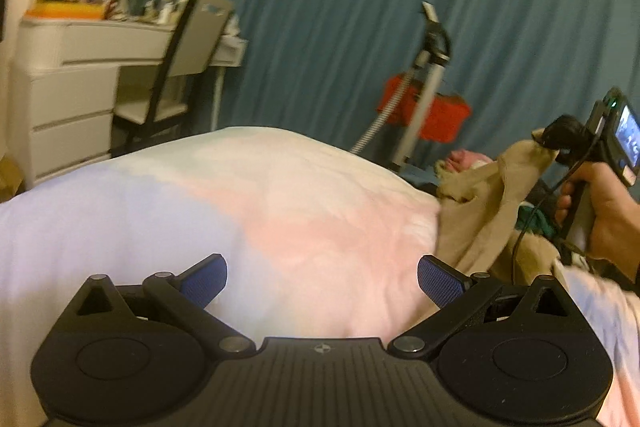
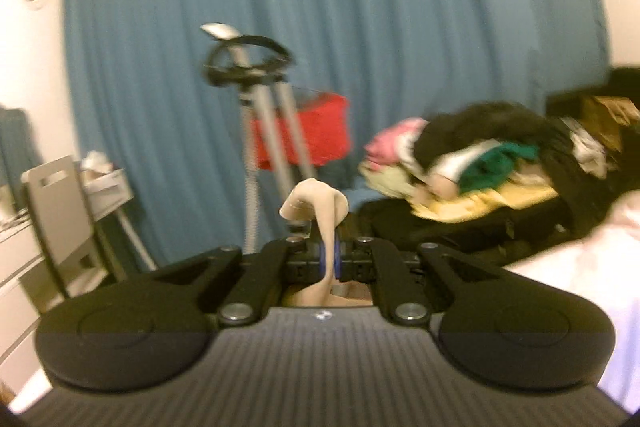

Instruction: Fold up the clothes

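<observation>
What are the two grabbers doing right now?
Left gripper: open, holding nothing.
Right gripper: shut on the beige garment.

My left gripper (image 1: 322,281) hangs wide open over the pale bedspread (image 1: 248,203) — nothing between its pads. Right of the bedspread, my right gripper (image 1: 554,139) pinches a beige garment (image 1: 492,203) — lifted clear.
</observation>
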{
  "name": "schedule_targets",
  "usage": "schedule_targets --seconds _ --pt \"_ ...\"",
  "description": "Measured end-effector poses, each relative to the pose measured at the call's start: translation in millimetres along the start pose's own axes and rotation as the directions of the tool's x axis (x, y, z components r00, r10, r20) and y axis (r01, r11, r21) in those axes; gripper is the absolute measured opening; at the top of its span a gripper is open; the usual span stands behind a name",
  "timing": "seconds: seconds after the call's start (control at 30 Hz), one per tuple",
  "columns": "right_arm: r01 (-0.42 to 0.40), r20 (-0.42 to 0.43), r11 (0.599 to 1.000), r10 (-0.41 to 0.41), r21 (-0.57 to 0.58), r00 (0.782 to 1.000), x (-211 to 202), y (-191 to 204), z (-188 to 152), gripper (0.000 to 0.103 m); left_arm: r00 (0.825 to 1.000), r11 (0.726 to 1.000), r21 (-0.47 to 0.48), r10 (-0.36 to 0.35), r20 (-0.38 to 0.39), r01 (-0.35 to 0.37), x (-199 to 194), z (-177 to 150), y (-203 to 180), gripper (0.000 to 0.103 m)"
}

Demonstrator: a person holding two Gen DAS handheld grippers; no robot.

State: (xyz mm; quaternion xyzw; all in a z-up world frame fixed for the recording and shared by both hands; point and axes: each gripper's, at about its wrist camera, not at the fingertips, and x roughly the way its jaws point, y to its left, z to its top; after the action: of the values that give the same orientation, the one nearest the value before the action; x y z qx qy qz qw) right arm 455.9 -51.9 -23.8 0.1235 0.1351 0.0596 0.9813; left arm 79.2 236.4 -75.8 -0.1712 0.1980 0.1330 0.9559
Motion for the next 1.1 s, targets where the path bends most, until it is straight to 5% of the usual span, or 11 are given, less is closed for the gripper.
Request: schedule_targets --seconds 0.23,0.27,0.37,0.4,0.57,1.1 --pt "0.121 -0.134 0.991 -0.112 0.061 0.985 30.4 -76.1 -57.4 0.015 0.999 0.991 0.130 -0.032 -0.042 0.037 31.2 -22.6 -32.8 0.102" --pt "0.136 -0.169 0.989 -0.124 0.062 0.978 36.5 -80.9 -64.1 0.025 0.998 0.990 0.138 -0.033 -0.050 0.040 35.6 -24.9 -35.7 0.102" --pt "0.136 -0.195 0.991 -0.132 0.006 0.972 37.5 -85.9 -73.4 0.082 0.997 0.986 0.161 -0.036 -0.070 0.047 46.3 -30.7 -43.5 0.102" --pt "0.134 -0.165 0.991 -0.134 -0.011 0.977 30.8 -86.9 -73.0 0.090 0.997 0.984 0.169 -0.037 -0.071 0.049 47.9 -32.3 -46.0 0.102" --pt "0.090 -0.143 0.995 -0.096 -0.048 0.985 -9.7 -83.9 -57.4 0.090 0.995 0.980 0.188 -0.057 -0.077 0.070 49.6 -34.4 -53.3 0.102" --pt "-0.035 -0.075 0.999 0.033 -0.029 0.997 -247.8 -38.2 -44.5 0.090 0.996 0.967 0.238 -0.084 -0.036 0.090 12.2 -25.5 -64.7 0.102"
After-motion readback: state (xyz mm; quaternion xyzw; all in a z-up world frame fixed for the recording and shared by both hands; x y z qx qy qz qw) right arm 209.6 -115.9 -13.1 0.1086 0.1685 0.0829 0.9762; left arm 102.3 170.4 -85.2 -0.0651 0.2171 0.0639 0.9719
